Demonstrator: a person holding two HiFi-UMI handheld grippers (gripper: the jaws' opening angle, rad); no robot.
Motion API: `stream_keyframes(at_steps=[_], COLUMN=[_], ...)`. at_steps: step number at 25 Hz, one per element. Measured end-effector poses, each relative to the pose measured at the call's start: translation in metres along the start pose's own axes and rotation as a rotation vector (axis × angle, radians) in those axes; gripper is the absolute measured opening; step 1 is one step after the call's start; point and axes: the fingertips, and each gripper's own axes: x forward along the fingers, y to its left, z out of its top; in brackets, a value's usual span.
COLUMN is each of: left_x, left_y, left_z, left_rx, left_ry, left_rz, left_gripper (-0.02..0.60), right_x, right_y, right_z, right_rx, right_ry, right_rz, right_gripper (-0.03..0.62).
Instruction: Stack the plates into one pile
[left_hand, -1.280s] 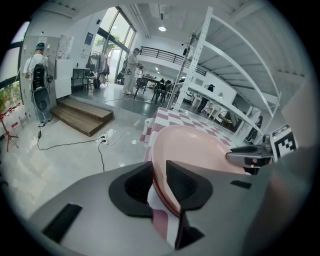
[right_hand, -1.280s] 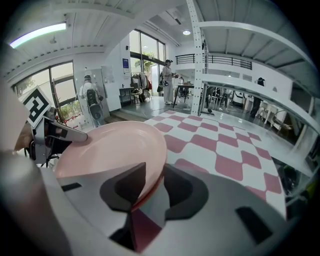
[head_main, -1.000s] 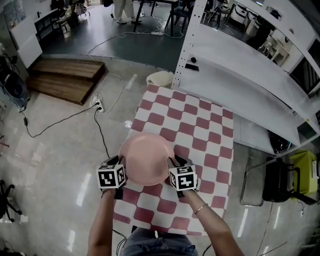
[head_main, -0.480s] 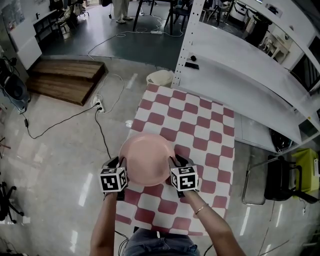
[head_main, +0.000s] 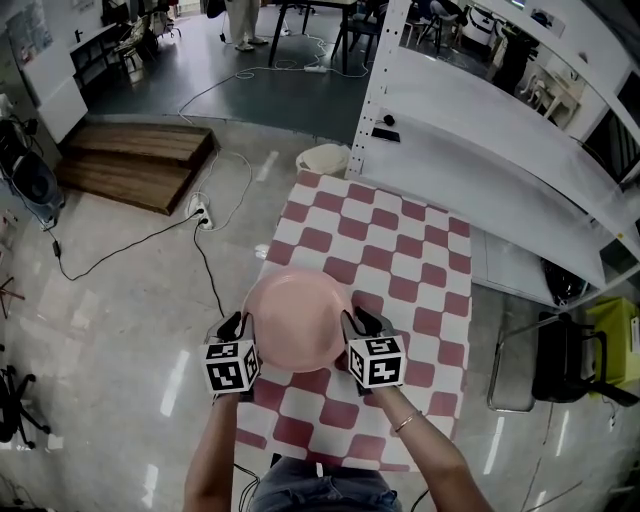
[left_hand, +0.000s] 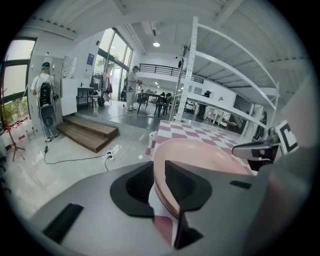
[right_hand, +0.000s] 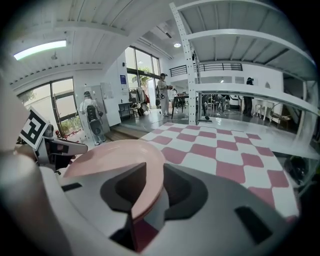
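Observation:
A pile of pink plates (head_main: 295, 318) is at the near left of the red-and-white checked table (head_main: 400, 240). My left gripper (head_main: 238, 325) is at the pile's left rim and my right gripper (head_main: 352, 322) at its right rim. In the left gripper view the layered rims (left_hand: 200, 152) pass between the jaws of the left gripper (left_hand: 159, 187), which are closing on them. In the right gripper view the top plate (right_hand: 115, 155) runs into the right gripper (right_hand: 150, 192), whose jaws hold the rim. Whether the pile rests on the table is hidden.
White metal shelving (head_main: 500, 130) borders the table's far and right sides. A white bin (head_main: 322, 158) stands at its far corner. Wooden steps (head_main: 130, 155) and a cable with a power strip (head_main: 195, 212) lie on the floor to the left. A black chair (head_main: 560, 365) stands at the right.
Both grippers and the pink pile between them have shifted slightly toward me. The grip on either rim looks the same.

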Motion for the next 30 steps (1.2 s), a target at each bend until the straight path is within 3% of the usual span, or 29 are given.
stream_keyframes(at_steps=[10, 14, 30], left_x=[-0.036, -0.051, -0.141], left_y=[-0.009, -0.015, -0.066], left_z=[0.019, 0.021, 0.018], left_rx=[0.019, 0.016, 0.016], left_ry=[-0.104, -0.141, -0.292], left_rz=[0.000, -0.012, -0.002], left_gripper=[0.025, 0.017, 0.016], right_x=[-0.037, -0.052, -0.157], right_y=[0.000, 0.004, 0.019], right_z=[0.018, 0.028, 0.041], right_rx=[-0.002, 0.009, 0.035], right_ry=[-0.086, -0.148, -0.368], right_rz=[-0.027, -0.001, 0.110], right_gripper=[0.039, 0.014, 0.009])
